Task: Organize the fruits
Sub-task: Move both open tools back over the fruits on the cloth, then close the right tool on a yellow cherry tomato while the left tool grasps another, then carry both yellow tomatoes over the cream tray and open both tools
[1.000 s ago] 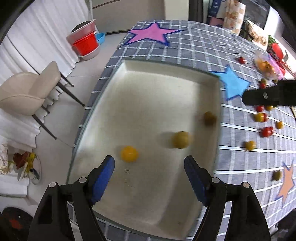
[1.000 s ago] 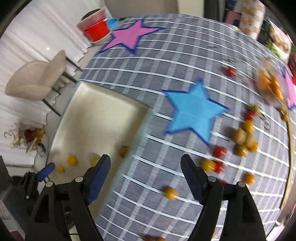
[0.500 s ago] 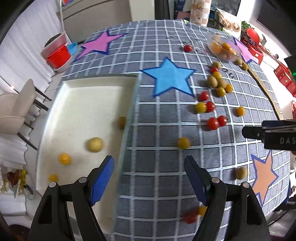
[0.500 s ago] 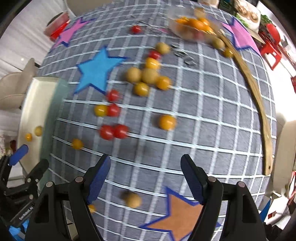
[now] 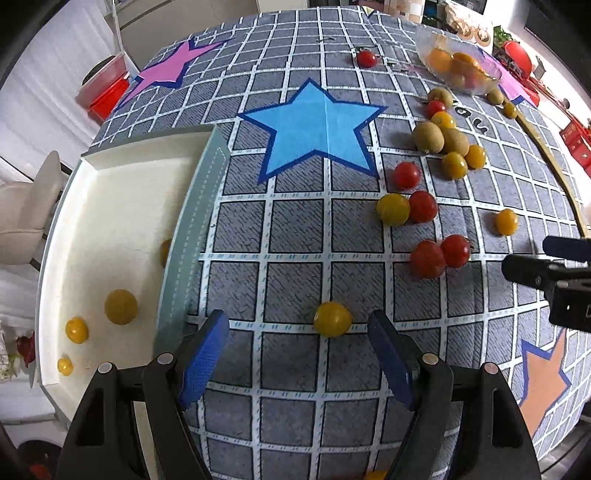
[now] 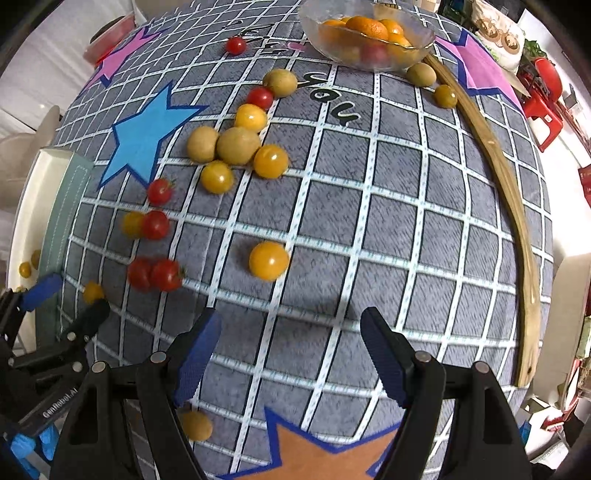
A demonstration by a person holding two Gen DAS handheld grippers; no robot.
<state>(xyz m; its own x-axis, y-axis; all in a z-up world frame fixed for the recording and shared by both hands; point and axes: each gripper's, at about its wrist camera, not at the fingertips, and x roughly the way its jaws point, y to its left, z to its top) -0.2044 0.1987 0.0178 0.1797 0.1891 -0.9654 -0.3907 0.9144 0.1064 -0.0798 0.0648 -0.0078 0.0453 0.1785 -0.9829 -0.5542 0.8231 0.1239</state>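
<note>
My left gripper (image 5: 299,354) is open and empty, low over the grey checked cloth; a yellow tomato (image 5: 332,318) lies just ahead between its fingers. The cream tray (image 5: 110,206) at the left holds several yellow fruits (image 5: 120,306). Red and yellow cherry tomatoes (image 5: 426,258) and brown kiwis (image 5: 428,137) lie scattered to the right. My right gripper (image 6: 291,354) is open and empty, with a yellow tomato (image 6: 269,260) ahead of it. The right gripper shows at the right edge of the left wrist view (image 5: 554,266), and the left gripper at the lower left of the right wrist view (image 6: 59,306).
A glass bowl of oranges (image 6: 365,33) stands at the far side. A wooden strip (image 6: 509,206) curves along the right edge. A small brown-yellow fruit (image 6: 195,424) lies under my right gripper's left finger. A chair (image 5: 29,206) and red tubs (image 5: 107,92) stand off the table.
Both grippers swung right, away from the tray and over the scattered fruit. The left moved from above the tray to the cloth beside it; the right moved closer to the lone yellow tomato.
</note>
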